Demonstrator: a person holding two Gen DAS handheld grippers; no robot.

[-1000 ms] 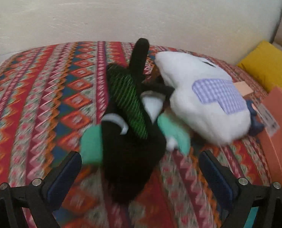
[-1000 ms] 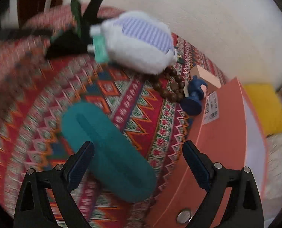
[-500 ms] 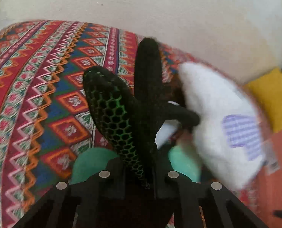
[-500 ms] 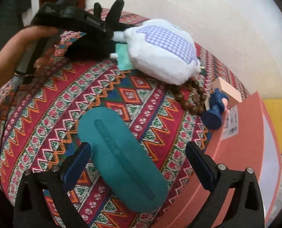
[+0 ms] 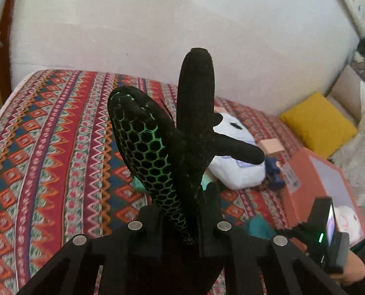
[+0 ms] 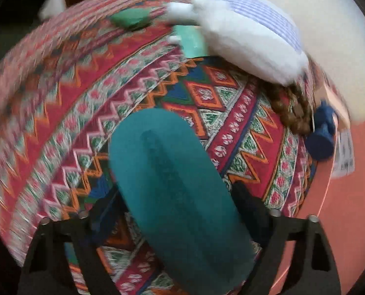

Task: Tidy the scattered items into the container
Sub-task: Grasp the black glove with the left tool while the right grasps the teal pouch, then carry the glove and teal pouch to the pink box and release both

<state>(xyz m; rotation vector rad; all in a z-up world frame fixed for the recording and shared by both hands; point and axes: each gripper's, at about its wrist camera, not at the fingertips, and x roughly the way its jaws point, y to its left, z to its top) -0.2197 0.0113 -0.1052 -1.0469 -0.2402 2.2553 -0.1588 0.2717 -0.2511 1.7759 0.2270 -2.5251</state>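
Observation:
My left gripper (image 5: 182,211) is shut on a black glove with green honeycomb print (image 5: 158,152) and holds it above the patterned blanket (image 5: 47,147). My right gripper (image 6: 177,206) has closed in on a teal oblong case (image 6: 177,196) lying on the blanket (image 6: 72,98); its fingers touch the case's sides. The orange box (image 5: 315,184) stands at the right, also in the right wrist view (image 6: 349,221). A white plush (image 5: 234,169) lies behind the glove, also in the right wrist view (image 6: 246,39).
Brown beads (image 6: 293,108), a blue figure (image 6: 322,137) and a small peach block (image 5: 272,146) lie between plush and box. Mint-green pieces (image 6: 192,41) lie by the plush. A yellow cushion (image 5: 317,123) sits at the right by the white wall.
My left gripper closed on the glove and lifted it off the blanket. My right gripper moved down onto the teal case and narrowed around it.

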